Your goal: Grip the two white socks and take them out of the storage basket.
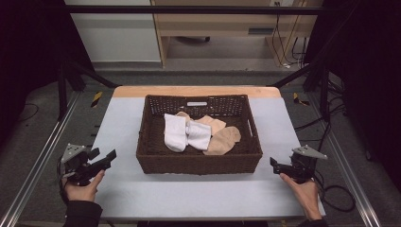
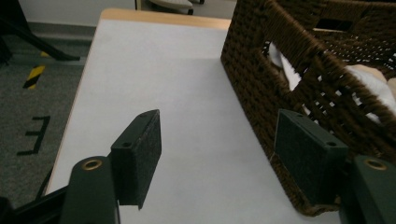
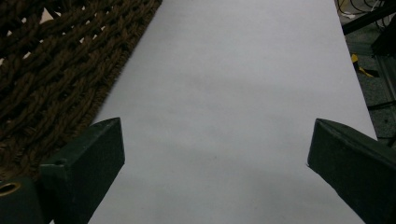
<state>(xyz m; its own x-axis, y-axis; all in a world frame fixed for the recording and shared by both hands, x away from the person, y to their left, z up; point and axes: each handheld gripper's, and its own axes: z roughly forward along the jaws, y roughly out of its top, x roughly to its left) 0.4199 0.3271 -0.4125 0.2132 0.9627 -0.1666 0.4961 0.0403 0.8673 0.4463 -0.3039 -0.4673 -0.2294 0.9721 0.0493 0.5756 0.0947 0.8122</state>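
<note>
A brown woven basket (image 1: 198,163) sits in the middle of the table (image 1: 189,194), and inside it lie two white socks (image 1: 185,132) and two beige socks (image 1: 222,137), loosely overlapping. The left hand-held gripper (image 1: 106,158) hovers just off the basket's left near corner, and the right hand-held gripper (image 1: 274,164) hovers off its right near corner. Both have their jaws spread wide with nothing between them; in the left gripper view one jaw is almost against the basket's wall (image 2: 261,88).

The work looks to be at its start: the socks lie untouched, well apart from either gripper.

The main risk, as I judge it, is the basket wall. A gripper coming in low could catch the rim and shove or tip the basket. The left one, so close to the weave, could snag a jaw in it. The socks lie on each other, so a careless pinch may take two at once, or only a fold that slips free when lifted.
</note>
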